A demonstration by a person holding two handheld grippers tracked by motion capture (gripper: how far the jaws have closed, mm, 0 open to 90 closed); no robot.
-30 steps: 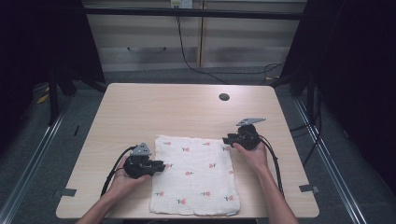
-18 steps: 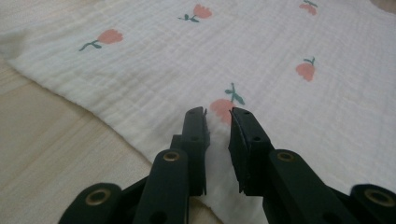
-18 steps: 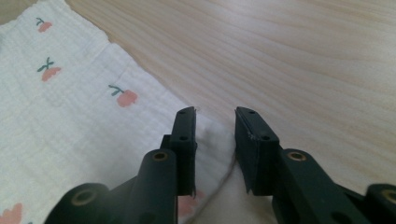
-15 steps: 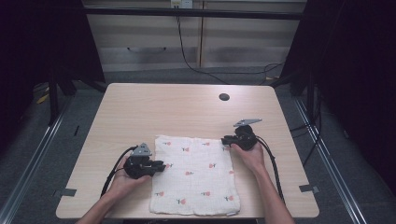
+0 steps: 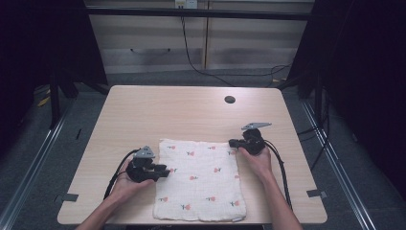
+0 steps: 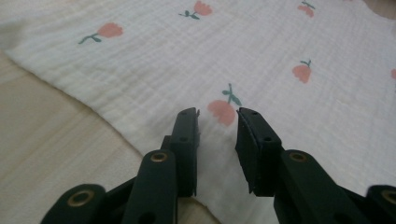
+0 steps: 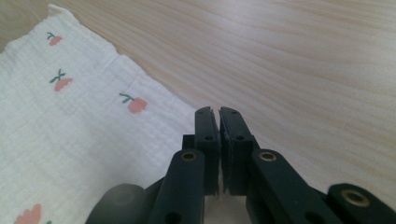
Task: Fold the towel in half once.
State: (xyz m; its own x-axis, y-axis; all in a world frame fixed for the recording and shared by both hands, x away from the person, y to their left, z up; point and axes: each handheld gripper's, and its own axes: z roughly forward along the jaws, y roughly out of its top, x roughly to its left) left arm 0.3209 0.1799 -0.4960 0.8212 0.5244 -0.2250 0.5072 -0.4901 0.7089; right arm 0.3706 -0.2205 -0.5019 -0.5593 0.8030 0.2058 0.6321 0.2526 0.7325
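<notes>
— Where was the cloth [image 5: 199,179]?

— Spread flat on the near half of the table [image 5: 158,112], white with small pink flowers, its near edge close to the table's near edge.

— And the left claw [image 5: 163,171]?

— Over the cloth's left edge, jaws apart with a flower print showing between them.

— The right claw [image 5: 233,143]?

— At the cloth's far right corner, jaws pressed together; whether cloth sat between them I couldn't tell.
</notes>
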